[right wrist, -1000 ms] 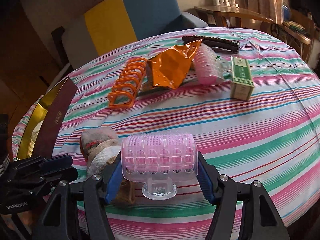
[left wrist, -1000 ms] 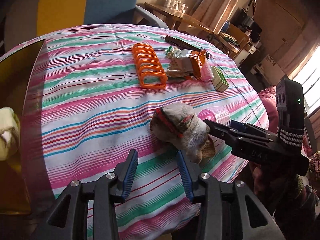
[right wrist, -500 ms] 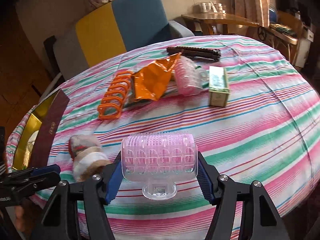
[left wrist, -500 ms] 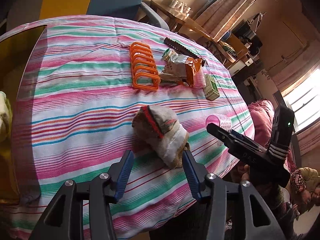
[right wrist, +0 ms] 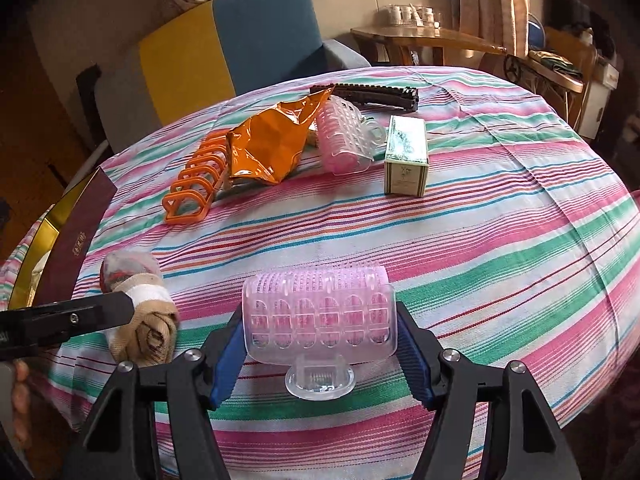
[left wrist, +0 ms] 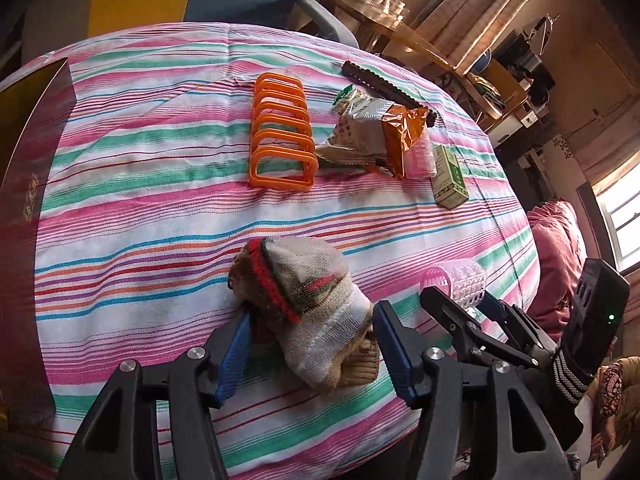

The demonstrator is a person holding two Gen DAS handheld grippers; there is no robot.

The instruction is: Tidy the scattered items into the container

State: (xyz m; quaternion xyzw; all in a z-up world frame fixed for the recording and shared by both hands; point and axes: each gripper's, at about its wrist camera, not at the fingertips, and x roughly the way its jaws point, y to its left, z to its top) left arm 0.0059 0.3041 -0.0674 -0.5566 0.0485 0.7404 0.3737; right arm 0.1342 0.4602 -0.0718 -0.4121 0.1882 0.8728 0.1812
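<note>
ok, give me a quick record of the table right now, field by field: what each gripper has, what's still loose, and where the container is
left gripper: jaws have just been opening, open either side of the rolled sock
right gripper: jaws hold a pink hair roller
loose items: orange rack, snack bag, second roller, green box, dark comb
container: box at the table's left edge
surface: striped cloth
</note>
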